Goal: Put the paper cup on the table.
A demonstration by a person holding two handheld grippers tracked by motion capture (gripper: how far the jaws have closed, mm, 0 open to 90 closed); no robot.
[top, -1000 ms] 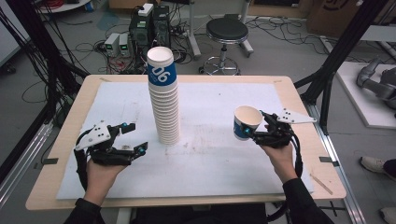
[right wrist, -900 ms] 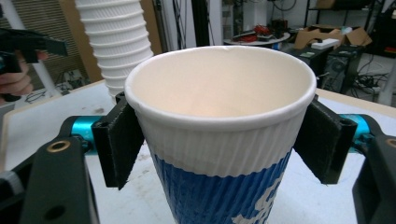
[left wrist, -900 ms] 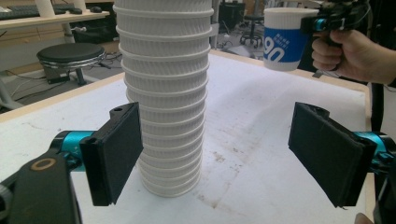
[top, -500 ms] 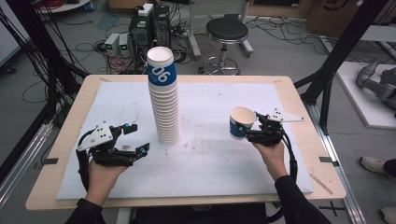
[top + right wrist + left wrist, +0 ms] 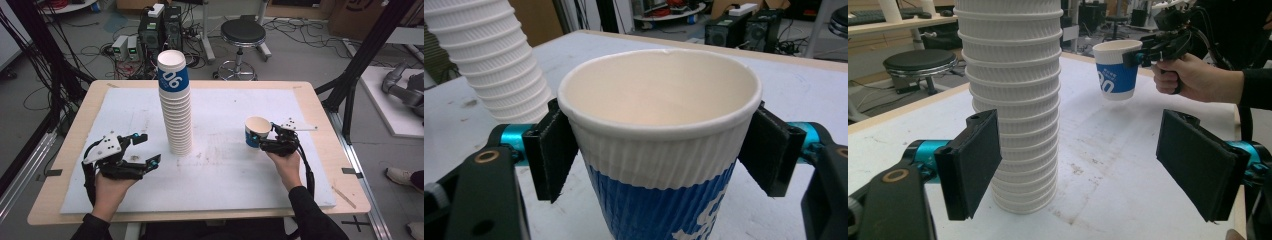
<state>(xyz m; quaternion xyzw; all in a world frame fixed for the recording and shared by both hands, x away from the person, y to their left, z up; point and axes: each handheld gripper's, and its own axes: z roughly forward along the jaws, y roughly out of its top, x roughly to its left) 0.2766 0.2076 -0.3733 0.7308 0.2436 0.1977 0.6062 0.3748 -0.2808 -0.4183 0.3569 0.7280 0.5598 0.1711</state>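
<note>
Your right gripper (image 5: 266, 138) has come down and drifted a bit toward the middle of the table since a second ago, taking the cup (image 5: 257, 132) with it, while your left gripper (image 5: 145, 150) hasn't budged. So right now the cup is upright in the right jaws, clamped just under its rim on both sides, off to the right of the tall stack of cups (image 5: 176, 102) and well apart from it. From the high view you can't really tell if the cup is sitting on the white mat (image 5: 225, 170) or not, but the left gripper view settles it: the cup (image 5: 1117, 70) hangs clear above the mat with a gap under its base, held out by your right hand (image 5: 1193, 77). The right gripper view gives you what the others don't, a look straight into the cup (image 5: 659, 115): bare inside, ribbed white band up top, blue print below, black pads pressing on either side. Your left jaws stand apart with nothing between them, and in the left gripper view the stack (image 5: 1013, 105) stands beyond them, not touching either pad. The top cup of the stack wears the same blue band.
</note>
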